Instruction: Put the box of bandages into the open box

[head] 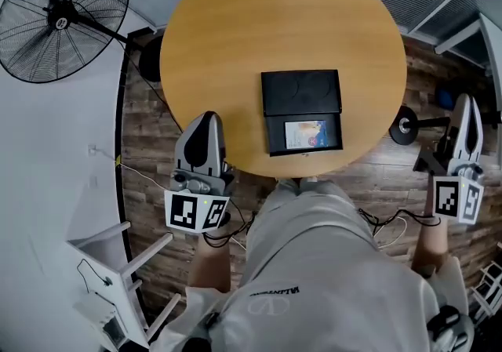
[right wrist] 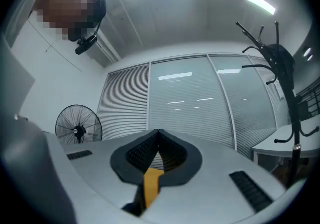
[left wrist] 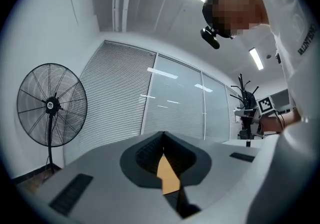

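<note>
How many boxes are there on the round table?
2: the black open box at the table's near edge, and the box of bandages lying inside it. Nothing appears hidden.

- A loose pale grey shirt (head: 314, 264) carries one short line of dark lettering above a faint looped emblem; it shows on the near side of the round tan wooden table (head: 235, 29).
- The left gripper (head: 207, 117), at the table's near left edge, has a tapering light grey shell with a black top panel, ribbed dark inner pads and a white cube of black square markers (head: 196, 212).
- The right gripper (head: 468, 99), off the table's right edge, looks the same.
- A thin black cable (head: 384, 221) trails from it.
- A small black head camera (left wrist: 210, 38), possibly strap-mounted.
</note>
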A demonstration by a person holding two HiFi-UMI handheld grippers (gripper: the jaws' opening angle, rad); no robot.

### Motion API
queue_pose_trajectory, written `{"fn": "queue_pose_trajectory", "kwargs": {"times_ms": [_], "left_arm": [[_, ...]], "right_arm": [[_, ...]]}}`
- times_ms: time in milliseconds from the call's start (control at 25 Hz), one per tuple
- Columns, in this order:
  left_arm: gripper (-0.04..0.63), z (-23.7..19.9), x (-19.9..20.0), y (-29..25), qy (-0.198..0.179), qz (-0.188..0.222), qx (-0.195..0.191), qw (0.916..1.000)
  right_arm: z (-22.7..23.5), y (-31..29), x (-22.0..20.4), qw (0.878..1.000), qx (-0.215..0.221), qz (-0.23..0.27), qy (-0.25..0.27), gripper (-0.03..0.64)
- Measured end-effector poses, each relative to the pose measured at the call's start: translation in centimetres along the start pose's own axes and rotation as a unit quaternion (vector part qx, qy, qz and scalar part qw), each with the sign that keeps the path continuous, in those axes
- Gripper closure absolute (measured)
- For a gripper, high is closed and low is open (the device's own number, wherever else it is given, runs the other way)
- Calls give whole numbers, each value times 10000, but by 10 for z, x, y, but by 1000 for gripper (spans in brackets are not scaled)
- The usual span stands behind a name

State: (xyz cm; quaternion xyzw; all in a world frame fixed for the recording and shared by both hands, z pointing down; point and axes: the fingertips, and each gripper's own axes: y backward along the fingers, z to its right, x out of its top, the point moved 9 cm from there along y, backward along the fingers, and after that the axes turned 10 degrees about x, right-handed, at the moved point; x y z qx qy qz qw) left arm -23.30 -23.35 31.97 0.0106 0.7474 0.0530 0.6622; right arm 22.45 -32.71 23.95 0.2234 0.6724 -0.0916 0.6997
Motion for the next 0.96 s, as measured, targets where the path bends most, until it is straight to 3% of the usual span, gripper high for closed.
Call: {"fn": "queue_pose_trajectory", "kwargs": {"times_ms": [960], "left_arm": [[589, 6, -1, 0, -187, 23, 6, 9998]], "right_arm": [[7, 5, -16, 9997, -63, -252, 20, 600]]}}
